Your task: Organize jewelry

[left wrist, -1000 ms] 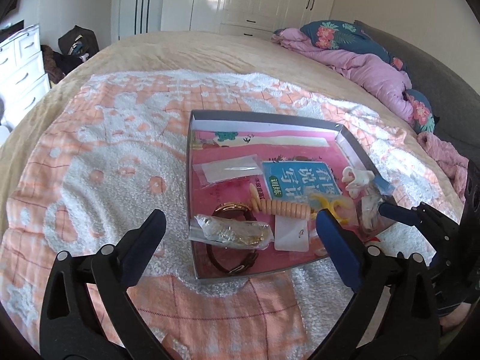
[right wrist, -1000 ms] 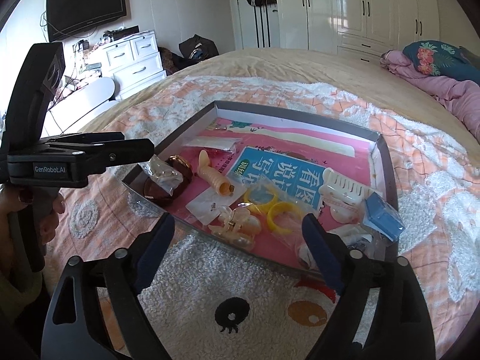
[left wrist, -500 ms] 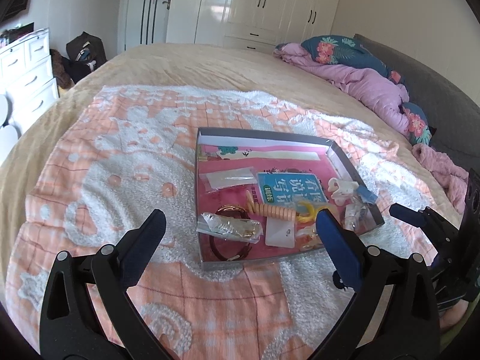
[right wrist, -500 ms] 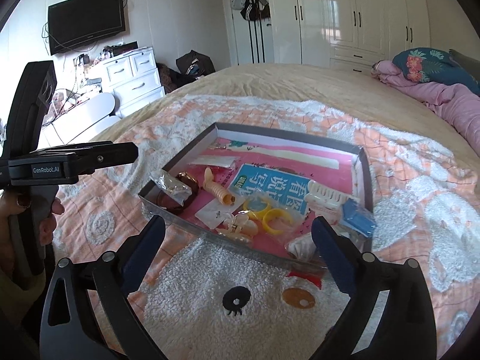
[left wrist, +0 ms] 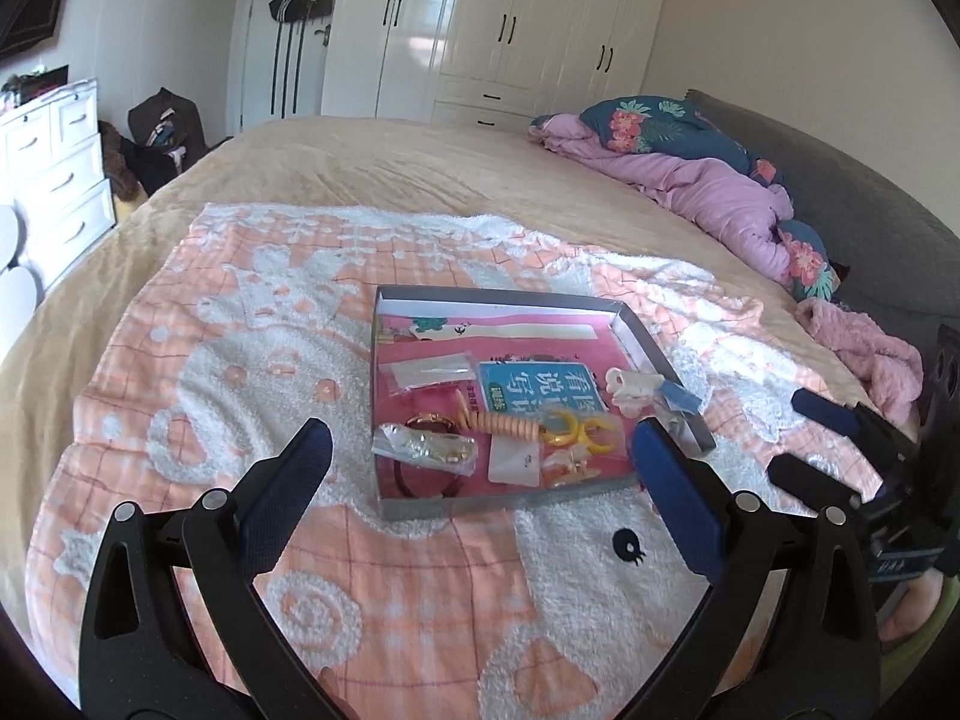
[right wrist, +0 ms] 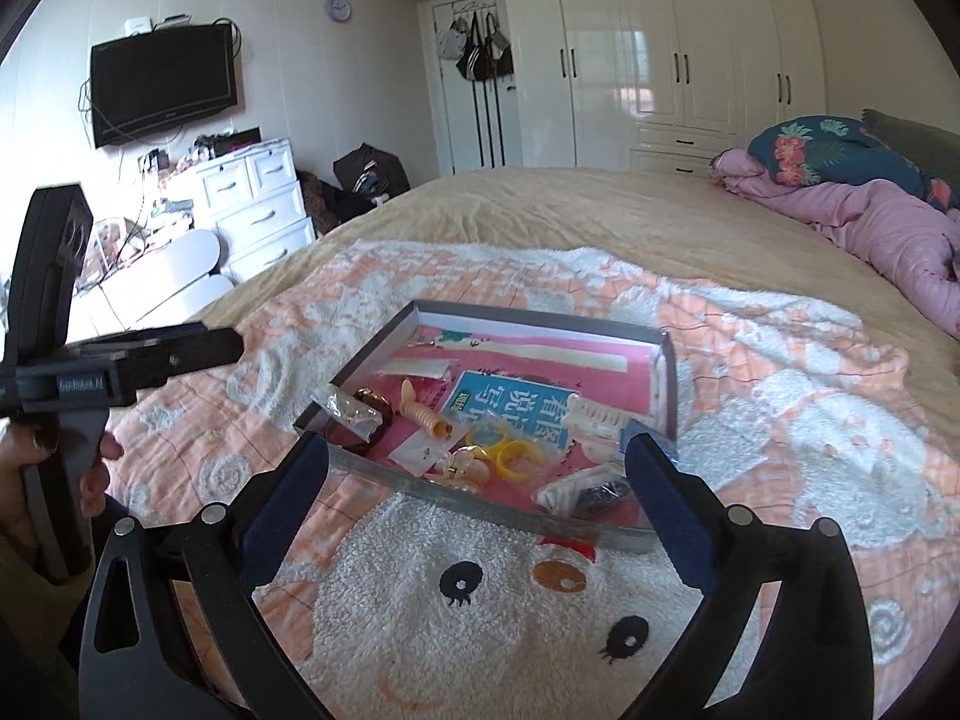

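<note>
Shallow grey cardboard tray [left wrist: 636, 333] of mixed jewelry at frame centre on peach-white fleece blanket [left wrist: 180, 372]; left gripper [left wrist: 480, 450] and right gripper [right wrist: 477, 450] both spread wide, empty, lower frame

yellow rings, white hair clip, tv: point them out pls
yellow rings [right wrist: 517, 455], right wrist view, on the front ring's band
white hair clip [left wrist: 630, 385], left wrist view, on its body
tv [right wrist: 163, 83], right wrist view, screen centre
</note>
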`<state>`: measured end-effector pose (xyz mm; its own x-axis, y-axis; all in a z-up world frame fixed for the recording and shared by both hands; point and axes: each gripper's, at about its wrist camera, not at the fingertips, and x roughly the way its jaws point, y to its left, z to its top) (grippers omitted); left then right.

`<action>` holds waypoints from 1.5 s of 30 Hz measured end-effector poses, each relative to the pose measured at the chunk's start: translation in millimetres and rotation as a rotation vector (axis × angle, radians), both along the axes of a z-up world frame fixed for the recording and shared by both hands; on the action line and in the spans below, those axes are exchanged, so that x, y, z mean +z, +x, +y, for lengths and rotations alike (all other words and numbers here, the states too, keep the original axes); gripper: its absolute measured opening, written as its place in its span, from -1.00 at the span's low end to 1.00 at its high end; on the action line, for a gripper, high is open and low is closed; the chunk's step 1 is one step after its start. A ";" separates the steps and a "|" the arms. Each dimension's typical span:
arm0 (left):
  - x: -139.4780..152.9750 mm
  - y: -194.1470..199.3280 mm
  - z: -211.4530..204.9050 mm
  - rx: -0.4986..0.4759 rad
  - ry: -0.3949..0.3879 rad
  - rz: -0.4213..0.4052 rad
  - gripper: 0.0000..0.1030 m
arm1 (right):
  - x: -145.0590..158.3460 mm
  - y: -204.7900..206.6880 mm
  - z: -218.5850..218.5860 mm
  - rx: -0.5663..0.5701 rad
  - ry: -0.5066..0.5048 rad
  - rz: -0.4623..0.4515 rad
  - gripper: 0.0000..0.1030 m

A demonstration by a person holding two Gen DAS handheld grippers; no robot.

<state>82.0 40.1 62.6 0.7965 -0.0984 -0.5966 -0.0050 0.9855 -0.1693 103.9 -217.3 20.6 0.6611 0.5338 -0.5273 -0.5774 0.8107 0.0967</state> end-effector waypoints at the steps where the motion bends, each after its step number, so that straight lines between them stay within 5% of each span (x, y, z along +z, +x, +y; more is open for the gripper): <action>1: -0.5 -3.6 -1.8 0.003 0.002 -0.001 0.82 | 0.9 -2.4 -2.3 -0.006 0.002 -0.003 0.92; 10: -29.9 -38.9 -21.4 0.021 0.017 -0.002 0.82 | -11.0 -24.3 -17.2 -0.080 -0.010 -0.015 0.92; 21: -63.2 -41.8 -33.2 0.008 0.037 0.055 0.82 | -54.9 -33.6 -29.3 -0.181 -0.017 0.072 0.92; 45: -67.3 -42.0 -35.0 0.012 0.030 0.058 0.82 | -64.3 -32.4 -30.2 -0.174 -0.019 0.101 0.92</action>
